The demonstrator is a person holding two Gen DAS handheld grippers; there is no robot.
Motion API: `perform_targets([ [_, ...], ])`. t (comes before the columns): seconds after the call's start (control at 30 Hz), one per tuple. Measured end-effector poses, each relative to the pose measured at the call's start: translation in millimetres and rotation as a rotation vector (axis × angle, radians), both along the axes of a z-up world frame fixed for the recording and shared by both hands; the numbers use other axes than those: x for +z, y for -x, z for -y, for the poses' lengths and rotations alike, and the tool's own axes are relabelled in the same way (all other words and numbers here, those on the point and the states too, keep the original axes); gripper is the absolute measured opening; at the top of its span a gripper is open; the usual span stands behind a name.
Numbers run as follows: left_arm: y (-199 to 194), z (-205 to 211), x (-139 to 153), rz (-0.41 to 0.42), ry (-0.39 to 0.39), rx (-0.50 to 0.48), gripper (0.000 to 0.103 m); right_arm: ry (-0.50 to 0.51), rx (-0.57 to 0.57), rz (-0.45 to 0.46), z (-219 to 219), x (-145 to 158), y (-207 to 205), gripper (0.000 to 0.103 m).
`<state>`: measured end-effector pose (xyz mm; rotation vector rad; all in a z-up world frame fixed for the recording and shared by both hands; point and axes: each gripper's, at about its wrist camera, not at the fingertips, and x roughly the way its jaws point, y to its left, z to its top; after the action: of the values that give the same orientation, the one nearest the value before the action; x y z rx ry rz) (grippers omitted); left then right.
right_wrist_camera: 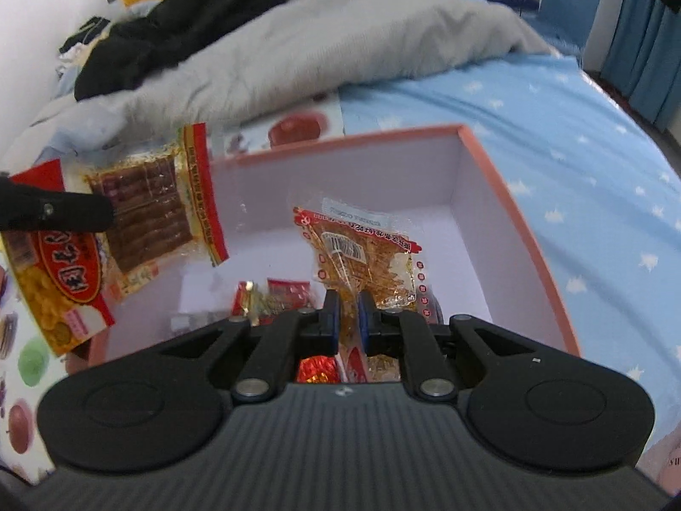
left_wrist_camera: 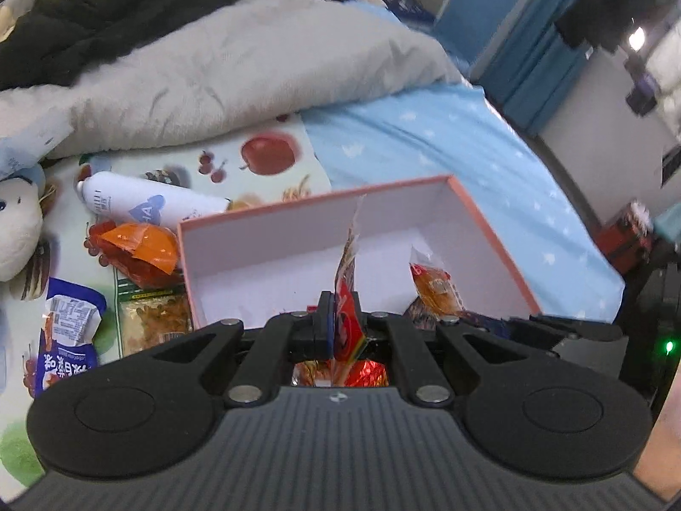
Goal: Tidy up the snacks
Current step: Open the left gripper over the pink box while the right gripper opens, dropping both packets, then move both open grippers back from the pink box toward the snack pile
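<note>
Both crinkly plastic snack packets [right_wrist_camera: 366, 255] over rectangular cardboard box [right_wrist_camera: 481, 196].

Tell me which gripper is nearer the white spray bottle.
Left. The left gripper holds its packet at the box's bottle-side edge; the right gripper is over the box's far half, away from the spray bottle.

- The pink box [right_wrist_camera: 527, 230] is looking like matt card, its inside smooth and pale.
- The snack packet [right_wrist_camera: 361, 255] in the right gripper [right_wrist_camera: 349, 319] is showing clear, glossy, crinkled plastic film.
- The red packet [left_wrist_camera: 347, 323] is gleaming like shiny foil.
- The grey blanket [left_wrist_camera: 238, 72] is appearing soft, fuzzy cloth.
- The white bottle [left_wrist_camera: 144, 204] is looking smooth plastic.
</note>
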<state>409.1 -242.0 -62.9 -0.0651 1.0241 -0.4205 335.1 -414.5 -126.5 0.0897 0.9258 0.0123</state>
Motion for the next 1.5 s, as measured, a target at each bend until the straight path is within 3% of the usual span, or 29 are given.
perform_targets([
  [0.2,-1,6,-14,-0.038,-0.007,-0.022,0.009,-0.018,-0.010,-0.005,3,-1,3,0.015],
  [0.23,-1,4,-16,-0.045,-0.008,-0.016,0.012,-0.028,-0.013,-0.006,4,-1,2,0.026],
  [0.3,-2,-1,-17,-0.054,-0.002,0.006,0.040,-0.036,-0.017,0.010,5,3,6,0.050],
  [0.37,1,-5,-13,-0.033,-0.001,0.017,0.051,-0.030,-0.028,0.029,6,6,7,0.051],
  [0.63,18,-23,16,0.084,0.013,0.015,0.051,-0.038,-0.032,0.134,4,30,21,0.051],
  [1.03,64,-89,81,0.305,0.067,0.096,0.051,-0.065,0.052,0.366,-40,106,57,0.051],
  [1.3,107,-141,88,0.397,0.055,0.165,0.051,-0.080,0.125,0.450,-78,119,89,0.051],
  [1.5,135,-174,82,0.419,0.069,0.202,0.051,-0.092,0.154,0.485,-104,114,114,0.051],
])
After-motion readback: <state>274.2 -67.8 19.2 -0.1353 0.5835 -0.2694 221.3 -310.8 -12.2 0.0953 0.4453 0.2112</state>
